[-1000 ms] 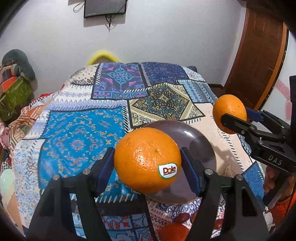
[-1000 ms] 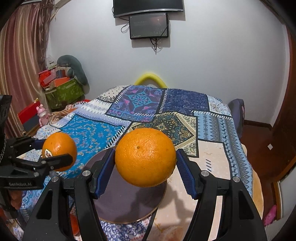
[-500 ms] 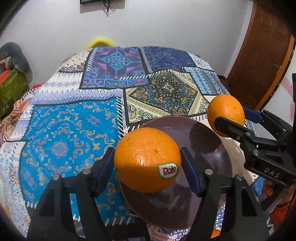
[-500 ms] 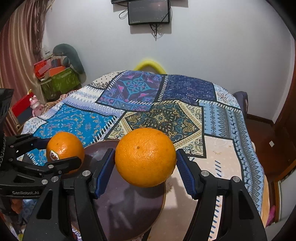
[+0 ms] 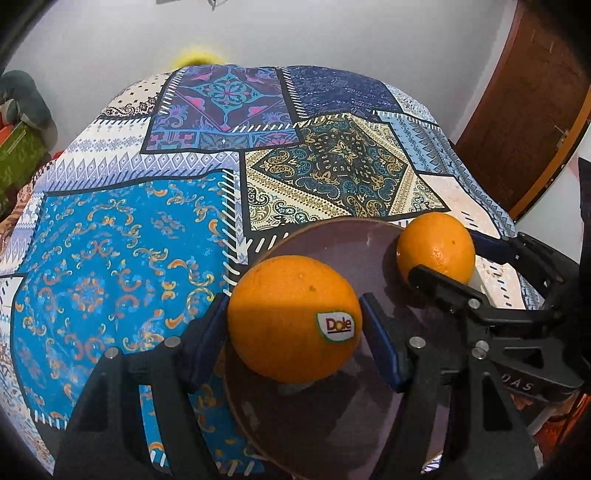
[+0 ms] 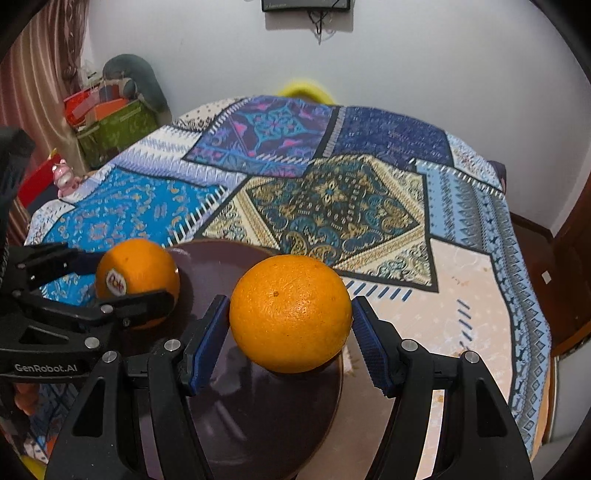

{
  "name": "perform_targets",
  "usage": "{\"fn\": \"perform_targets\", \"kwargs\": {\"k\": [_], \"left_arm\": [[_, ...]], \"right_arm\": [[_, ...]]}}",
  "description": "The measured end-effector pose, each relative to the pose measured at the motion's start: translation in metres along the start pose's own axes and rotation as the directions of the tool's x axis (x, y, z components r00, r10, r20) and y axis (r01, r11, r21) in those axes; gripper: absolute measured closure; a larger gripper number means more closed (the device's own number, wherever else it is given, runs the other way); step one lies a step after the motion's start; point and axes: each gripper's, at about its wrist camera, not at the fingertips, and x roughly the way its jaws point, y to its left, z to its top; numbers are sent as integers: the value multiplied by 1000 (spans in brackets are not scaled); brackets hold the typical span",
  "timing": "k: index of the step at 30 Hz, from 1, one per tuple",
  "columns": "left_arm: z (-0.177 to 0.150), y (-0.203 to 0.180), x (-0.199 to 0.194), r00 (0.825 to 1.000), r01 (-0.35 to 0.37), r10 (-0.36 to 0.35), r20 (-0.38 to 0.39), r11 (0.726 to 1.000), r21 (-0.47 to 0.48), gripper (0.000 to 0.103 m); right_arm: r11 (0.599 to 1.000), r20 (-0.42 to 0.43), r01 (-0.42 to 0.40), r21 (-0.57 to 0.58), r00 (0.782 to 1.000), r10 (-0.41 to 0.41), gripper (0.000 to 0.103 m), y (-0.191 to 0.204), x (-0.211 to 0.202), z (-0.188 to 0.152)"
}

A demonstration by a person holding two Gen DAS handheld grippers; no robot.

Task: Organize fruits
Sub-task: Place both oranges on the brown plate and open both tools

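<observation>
Holding oranges over plate (patchwork cloth beneath)

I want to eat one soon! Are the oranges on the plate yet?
Not yet. The left gripper holds the stickered orange and the right gripper holds the plain orange, both just above the dark plate. Nothing lies on it so far; setting both down is left.

A home bedroom: patchwork-print bedspread, wall-mounted screen, wooden door, curtain.
</observation>
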Motion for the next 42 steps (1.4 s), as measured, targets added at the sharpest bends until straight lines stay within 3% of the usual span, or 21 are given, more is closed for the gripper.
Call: {"fn": "perform_targets", "kwargs": {"k": [12,15,20,25,34,42], "left_arm": [[-1,4,-2,1000,8,-8,-22,1000,-20,31],[-2,1,-8,1000,2,-2,-12,1000,-16,31],[-2,2,-29,999,-23,24,34,999,-29,23],[-5,0,-56,997,-36,37,61,999,-13,22],[-30,-4,-117,992,-64,61,112,998,21,22],[-83,1,-155,997,-41,37,72,998,50,22]], "right_arm": [[1000,-25,-19,9,1000,19,38,0,-1,0],[1000,-8,-8,10,1000,8,33,0,-7,0],[1000,19,-5,28,1000,4,33,-5,-26,1],[999,44,-6,50,999,3,33,-9,-51,-4],[997,97,28,71,995,-34,33,-11,-108,-19],[996,120,43,77,991,-52,33,1,-150,-42]]}}
